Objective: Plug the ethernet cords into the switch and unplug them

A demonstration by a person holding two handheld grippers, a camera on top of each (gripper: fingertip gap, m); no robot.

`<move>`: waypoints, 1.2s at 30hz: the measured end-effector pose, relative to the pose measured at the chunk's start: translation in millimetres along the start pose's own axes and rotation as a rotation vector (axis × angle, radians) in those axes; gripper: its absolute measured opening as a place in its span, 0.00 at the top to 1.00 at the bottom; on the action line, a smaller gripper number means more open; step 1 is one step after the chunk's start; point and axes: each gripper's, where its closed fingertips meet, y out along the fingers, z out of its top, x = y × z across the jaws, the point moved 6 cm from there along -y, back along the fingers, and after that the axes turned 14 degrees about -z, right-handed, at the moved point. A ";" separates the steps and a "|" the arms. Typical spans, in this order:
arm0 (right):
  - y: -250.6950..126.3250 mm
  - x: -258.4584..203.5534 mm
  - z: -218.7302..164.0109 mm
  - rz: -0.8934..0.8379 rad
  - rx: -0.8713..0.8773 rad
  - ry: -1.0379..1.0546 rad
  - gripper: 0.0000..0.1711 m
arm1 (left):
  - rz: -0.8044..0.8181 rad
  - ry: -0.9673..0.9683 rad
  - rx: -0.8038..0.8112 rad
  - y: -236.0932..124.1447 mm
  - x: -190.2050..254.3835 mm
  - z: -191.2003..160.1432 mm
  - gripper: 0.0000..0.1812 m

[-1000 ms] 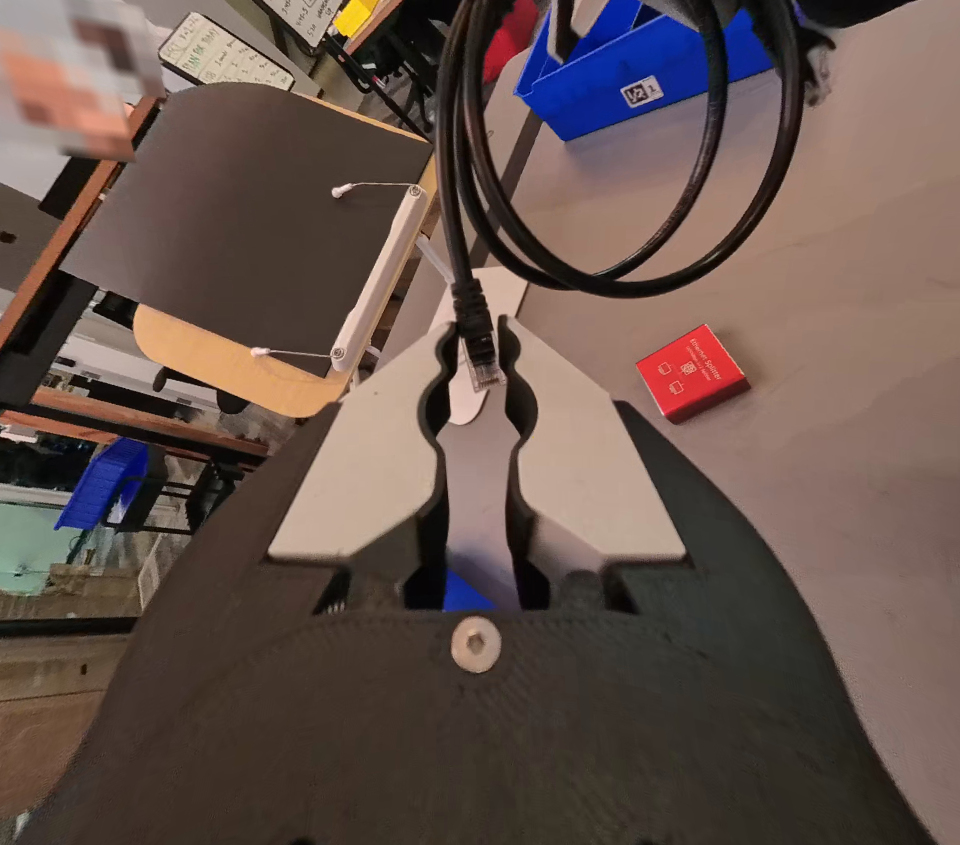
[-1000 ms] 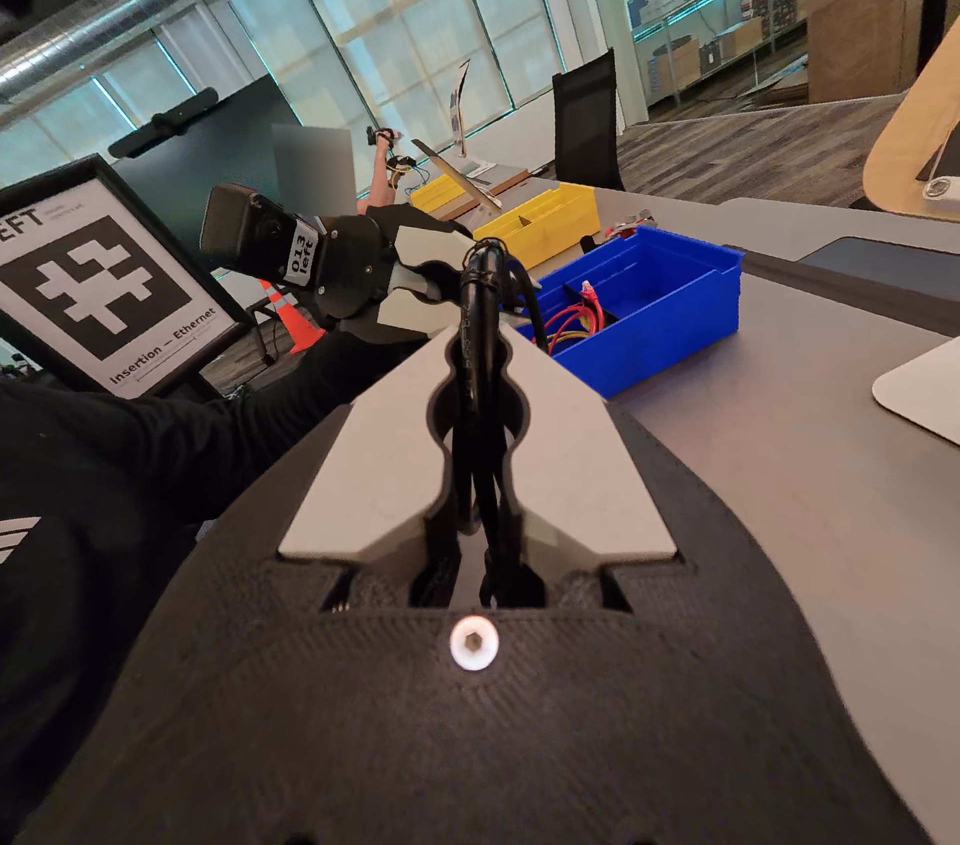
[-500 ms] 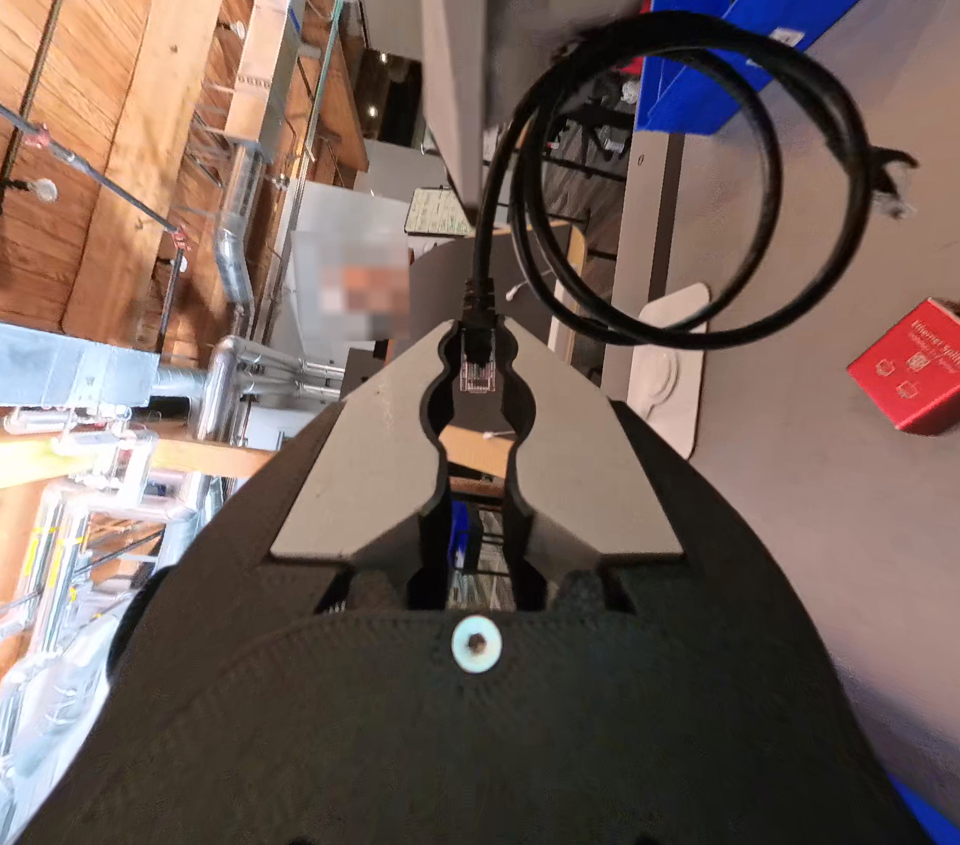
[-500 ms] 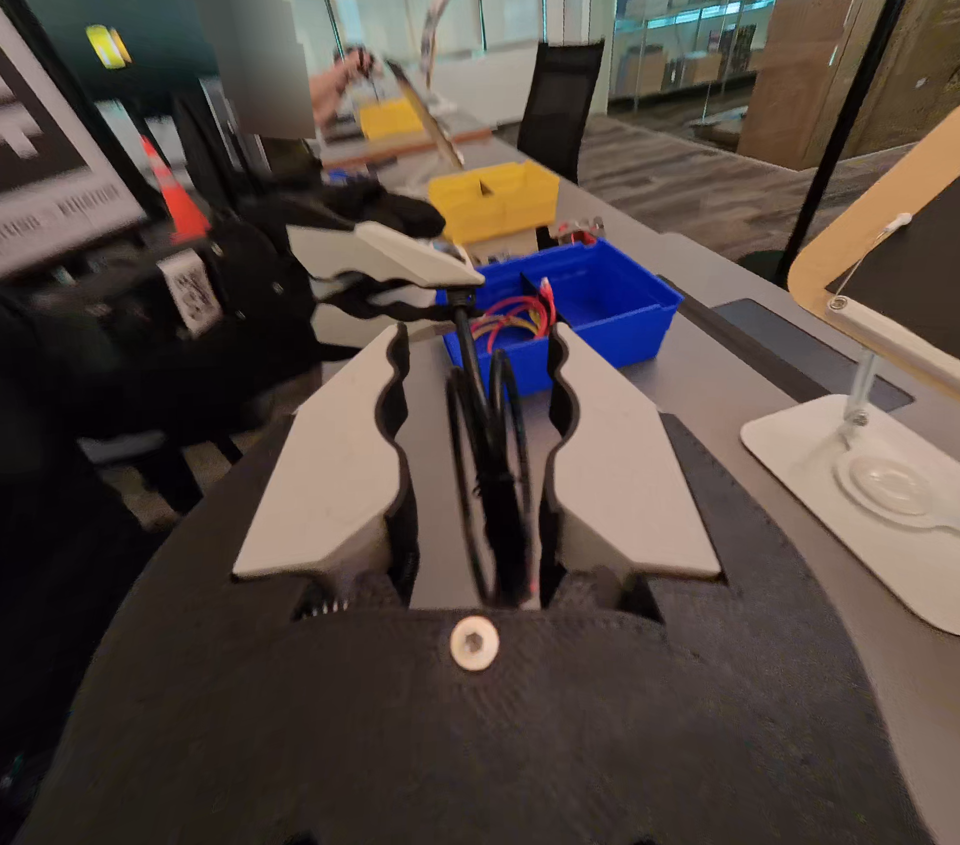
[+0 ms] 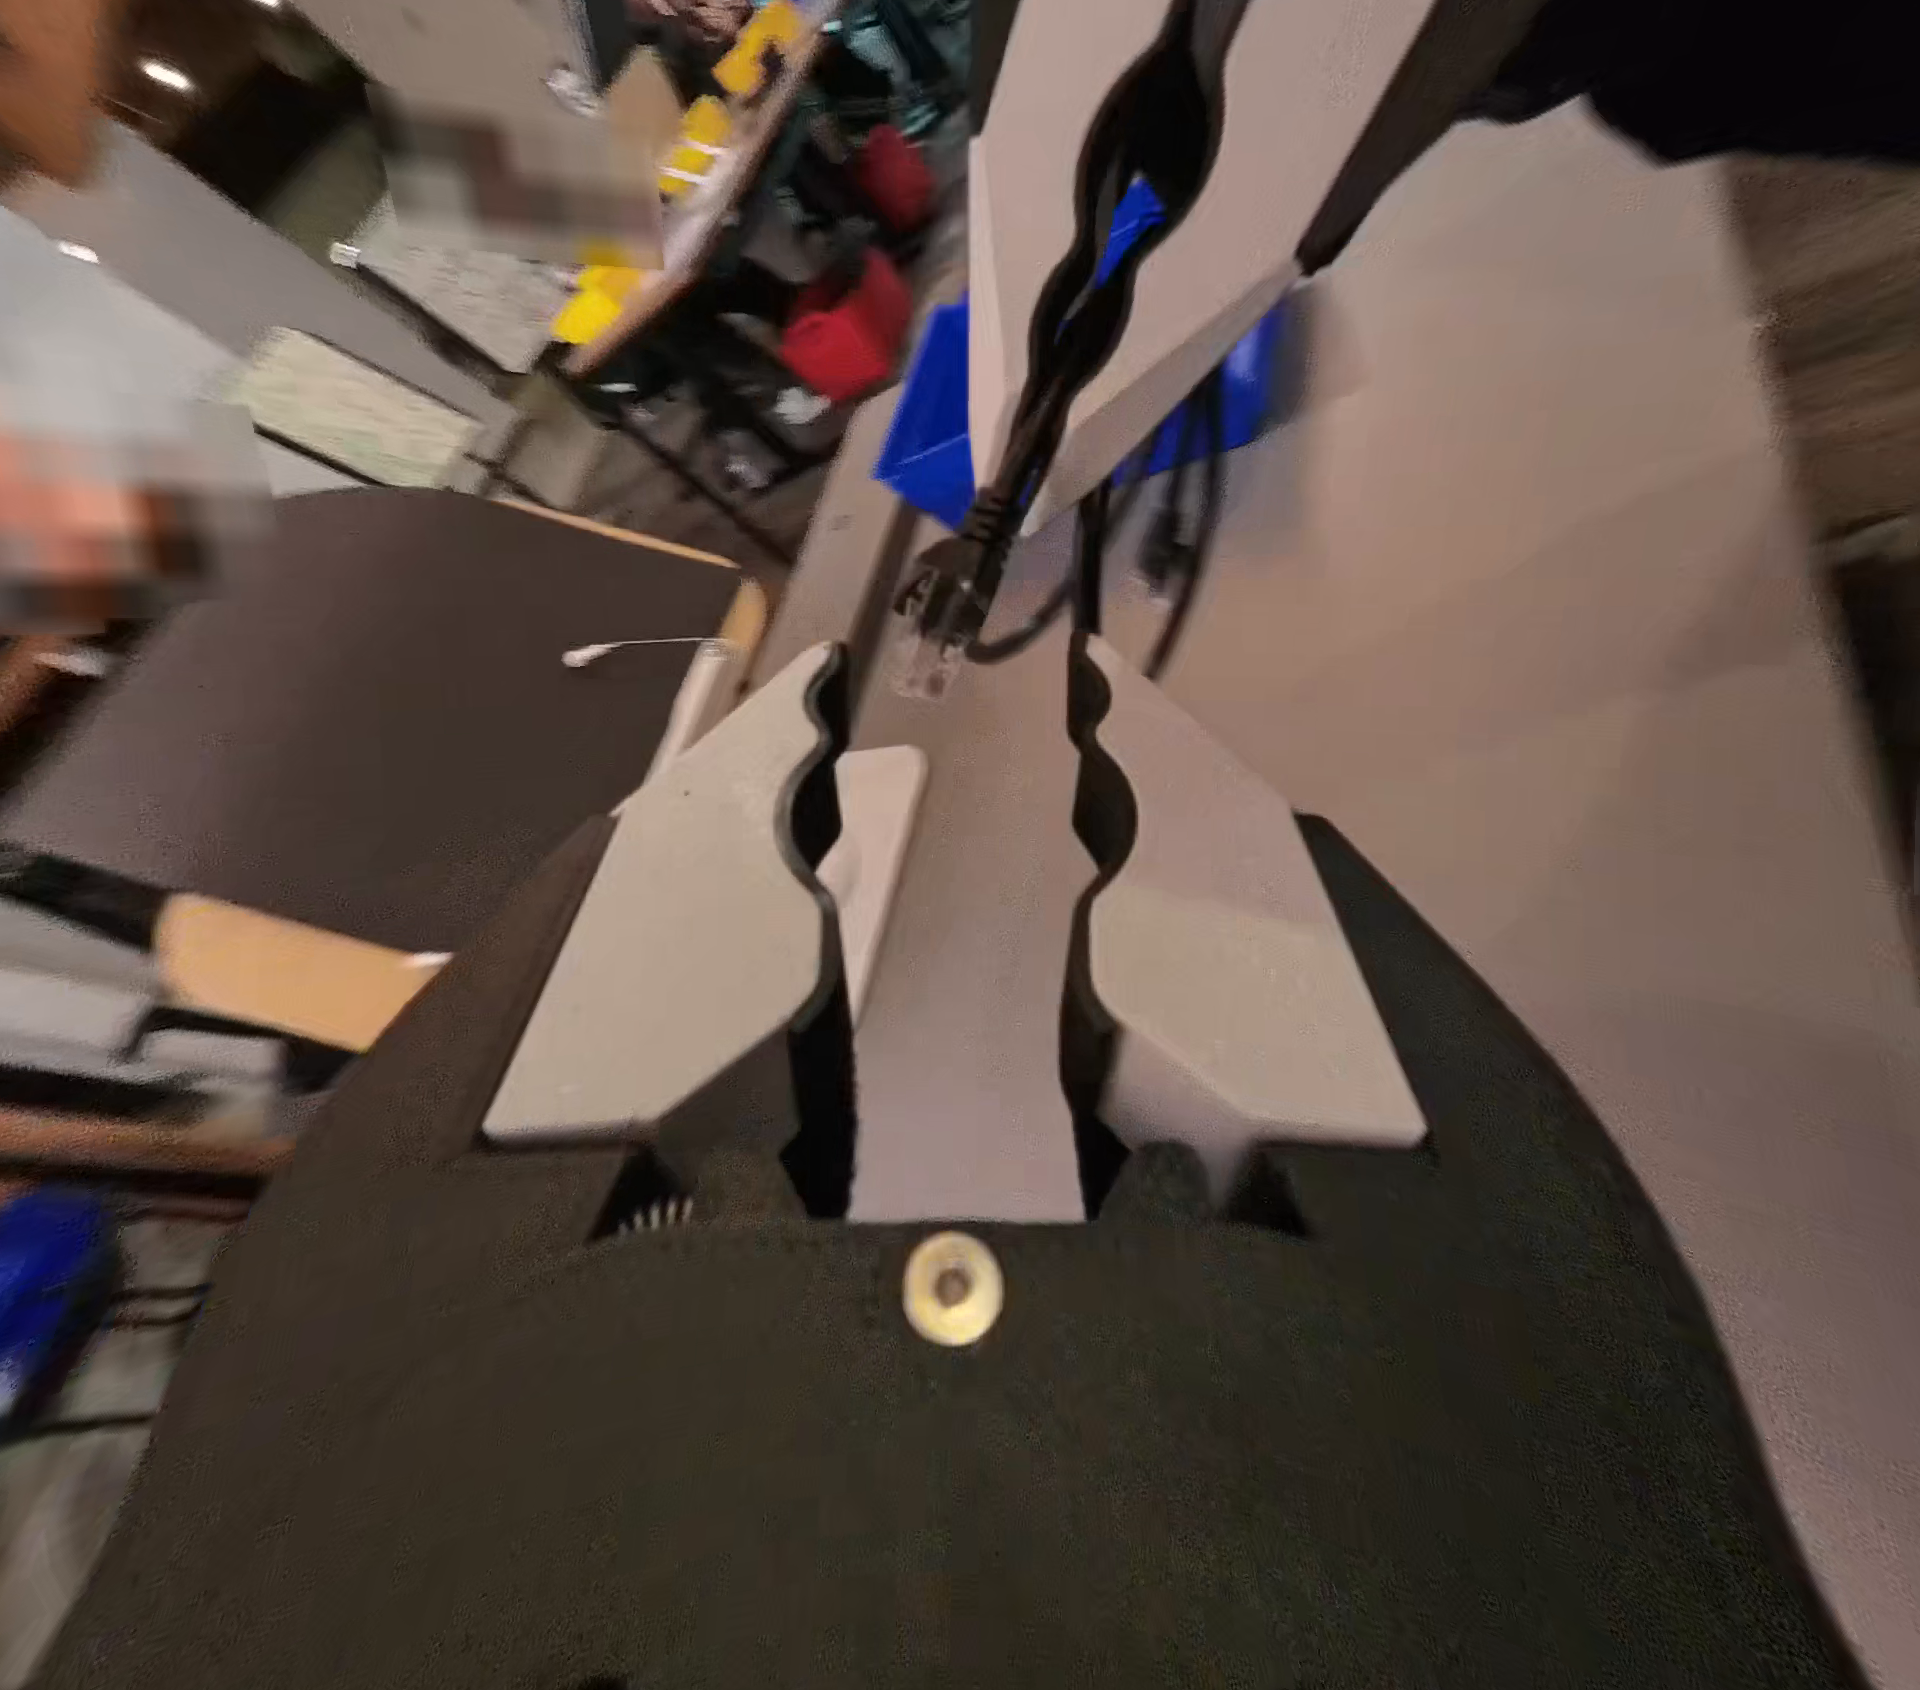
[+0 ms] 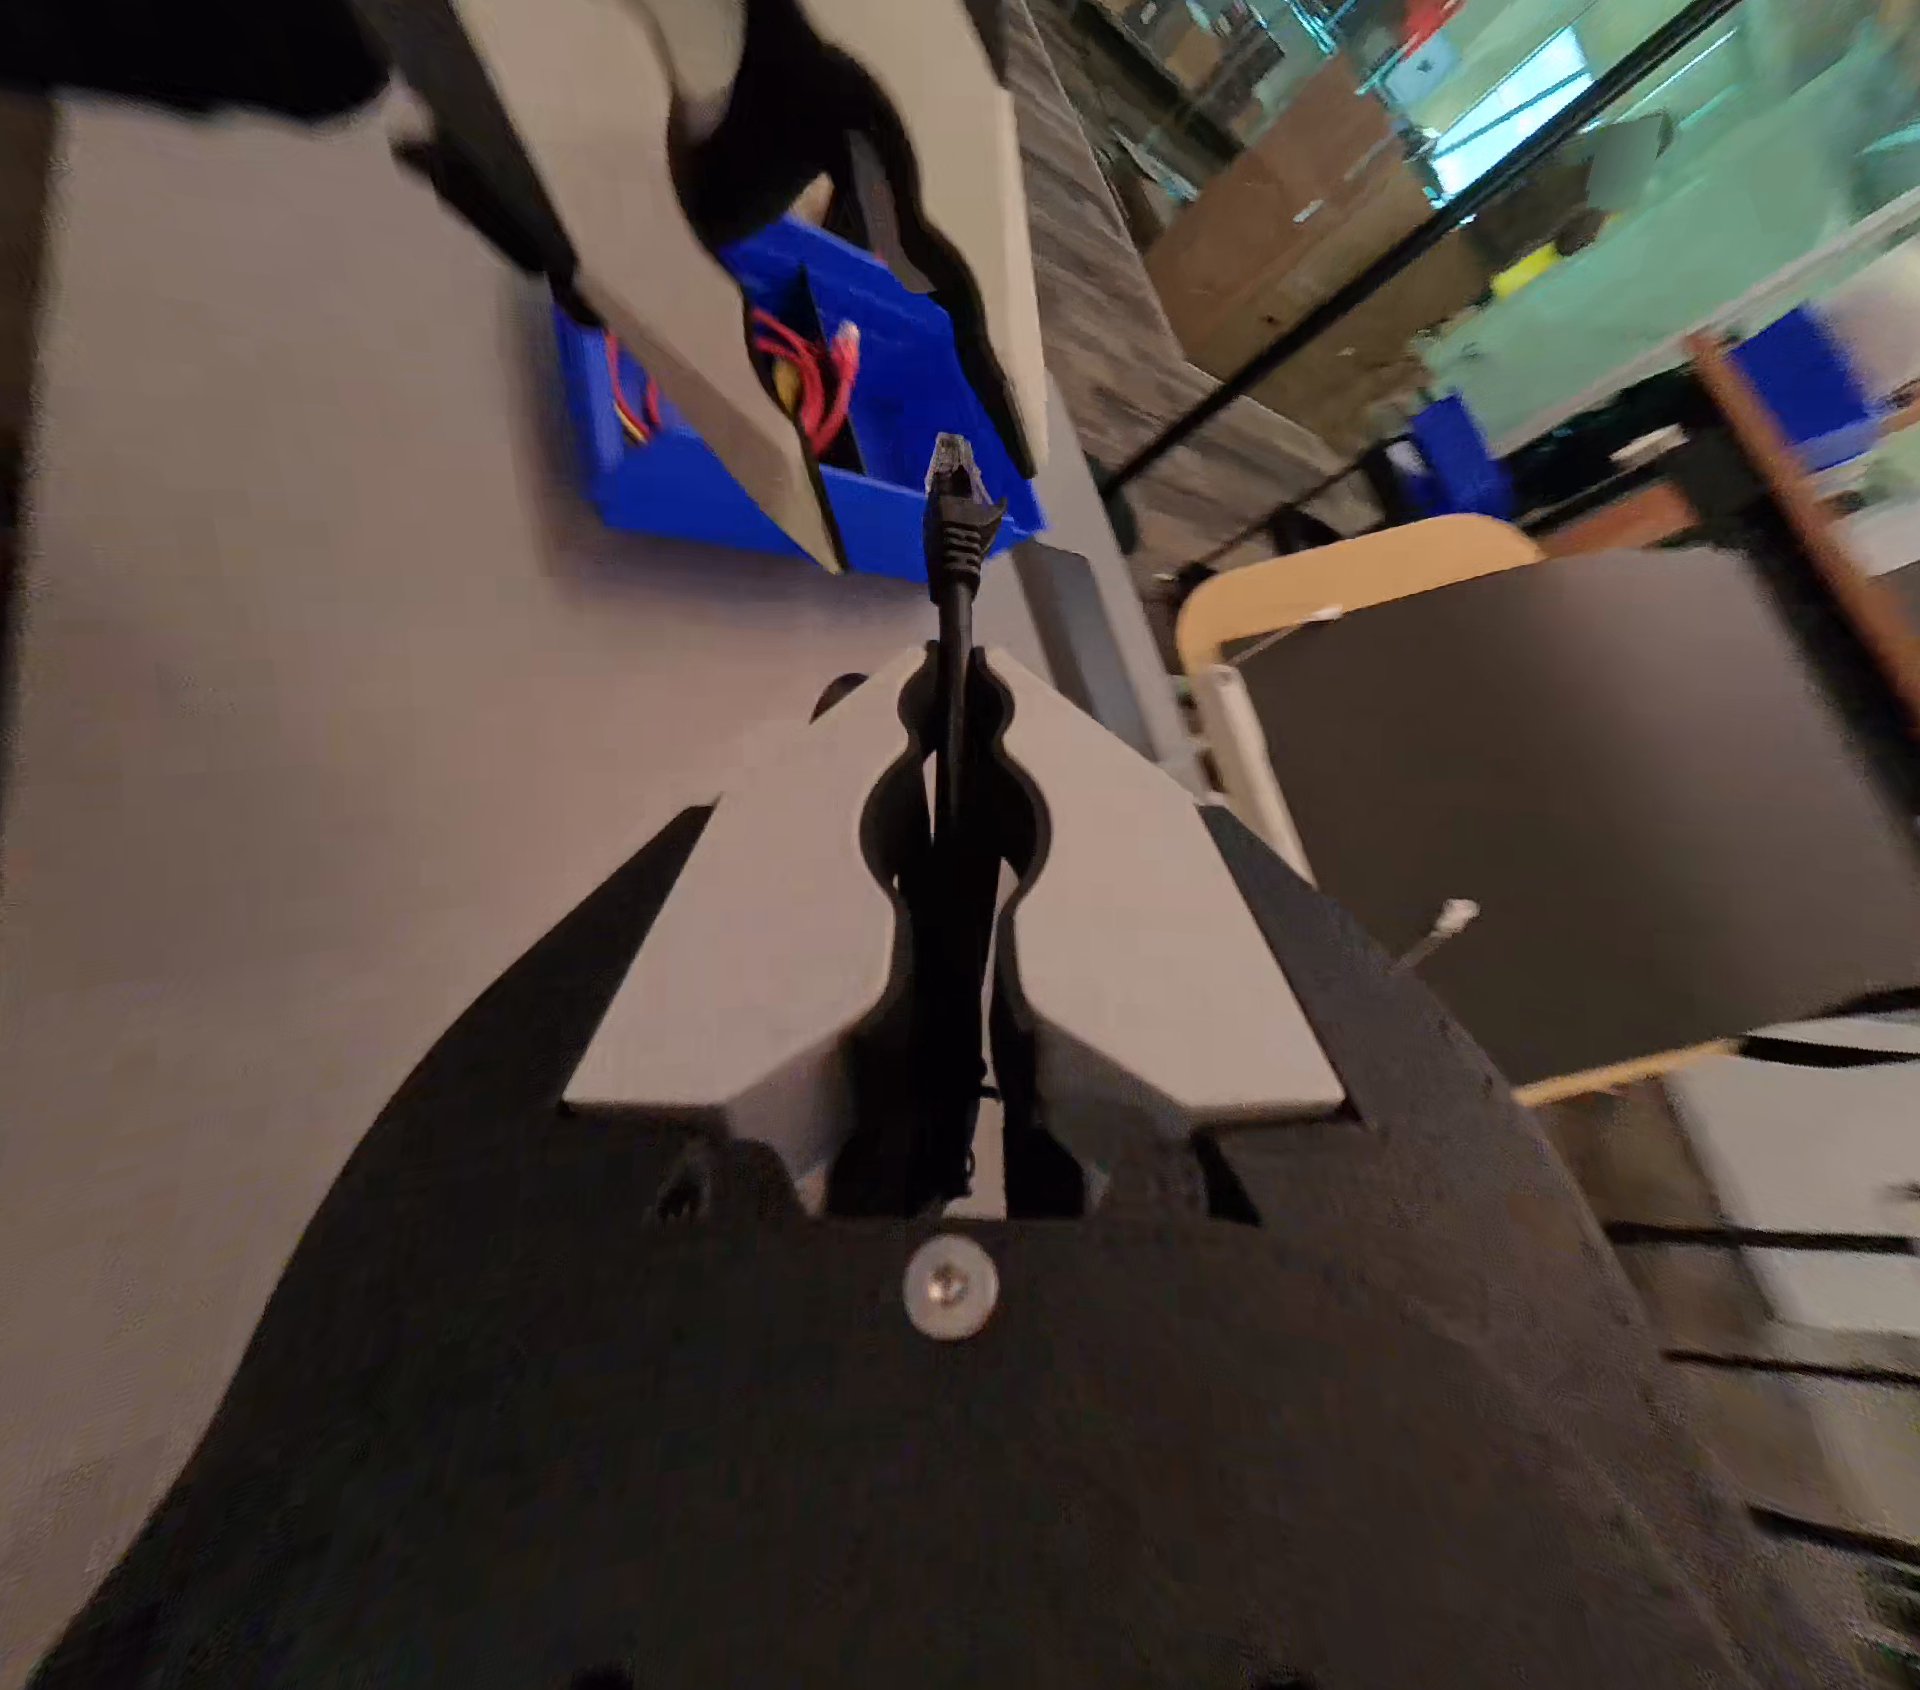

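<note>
**Black ethernet cord passed between two grippers above the grey surface**

The right gripper has its jaws clenched on the black ethernet cord, a short way behind the plug. The clear plug sticks out past the tips and points up at the left gripper, whose jaws are spread wide and grasp nothing. From the left wrist view the plug hangs just ahead of those parted tips, not yet between them, with the rest of the cord looping down behind onto the surface.

A blue bin holding red cords sits by the far edge of the surface, close behind both grippers. A dark board on a white stand crowds one side edge. The near stretch of surface is bare and leaves room to move. The switch does not show.
</note>
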 end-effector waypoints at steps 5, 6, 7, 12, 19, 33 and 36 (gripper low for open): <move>-2.1 -14.0 8.4 -0.030 -0.020 -0.213 0.99 | -0.075 -0.037 -0.012 0.5 4.3 -2.5 0.84; -1.9 -15.2 10.9 -0.026 -0.005 -0.205 0.99 | -0.074 -0.021 -0.057 3.9 5.6 -7.3 0.87; -1.7 -16.2 12.3 -0.016 0.006 -0.195 0.99 | -0.067 0.003 -0.085 6.5 7.1 -10.8 0.93; -1.4 -14.6 11.1 -0.019 0.032 -0.163 0.99 | -0.038 0.058 -0.069 4.1 8.1 -9.3 0.96; -2.5 -2.9 11.0 0.078 0.057 0.107 0.81 | 0.189 0.288 -0.168 -2.5 7.8 4.9 0.97; 0.4 -11.4 9.8 -0.059 0.005 -0.164 1.00 | 0.008 0.129 -0.127 -1.1 13.8 3.3 0.83; 2.9 -17.9 10.1 -0.088 -0.023 -0.273 1.00 | 0.008 0.110 -0.098 -4.1 12.5 6.7 0.86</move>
